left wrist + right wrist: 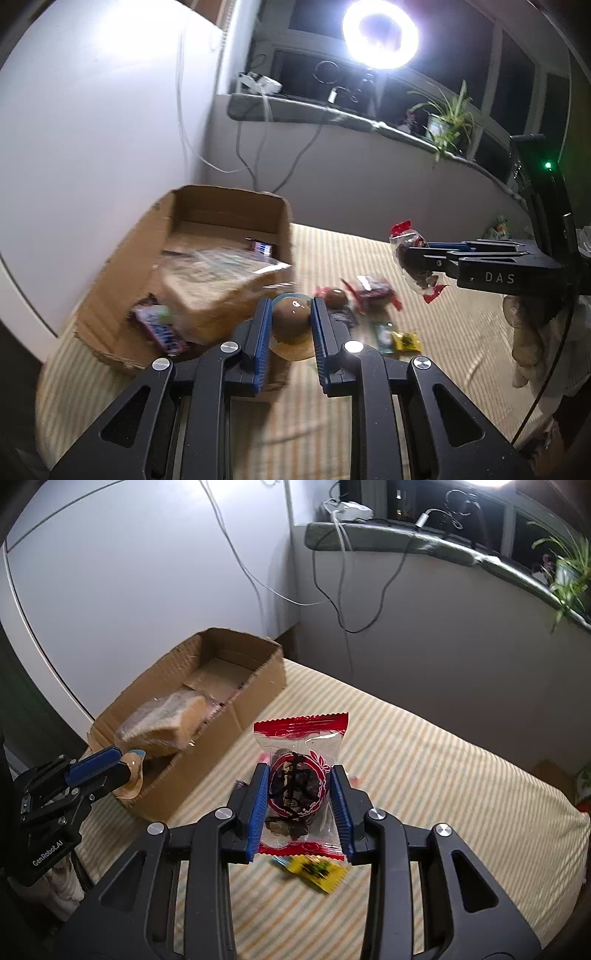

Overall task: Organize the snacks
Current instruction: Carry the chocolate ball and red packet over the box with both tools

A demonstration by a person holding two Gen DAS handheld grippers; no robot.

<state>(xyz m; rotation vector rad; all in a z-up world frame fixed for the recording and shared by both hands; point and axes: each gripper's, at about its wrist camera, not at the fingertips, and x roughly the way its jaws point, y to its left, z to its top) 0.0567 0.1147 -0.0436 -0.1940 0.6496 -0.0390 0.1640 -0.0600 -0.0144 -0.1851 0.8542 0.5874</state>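
Note:
My left gripper (290,319) is shut on a brown round snack in clear wrap (291,320), held just above the near end of the cardboard box (110,273). The box holds a wrapped bread loaf (221,284) and small packets. My right gripper (299,794) is shut on a red-edged clear packet with a dark snack (299,775), held above the striped cloth. It also shows in the left wrist view (415,264), to the right. The left gripper shows in the right wrist view (127,770) at the box's near corner.
Loose snacks lie on the striped cloth (424,332): a brown ball (336,297), a dark red packet (373,291), a yellow packet (406,341), seen also in the right wrist view (317,873). A wall, cables, windowsill with a plant (447,118) and ring light (380,35) stand behind.

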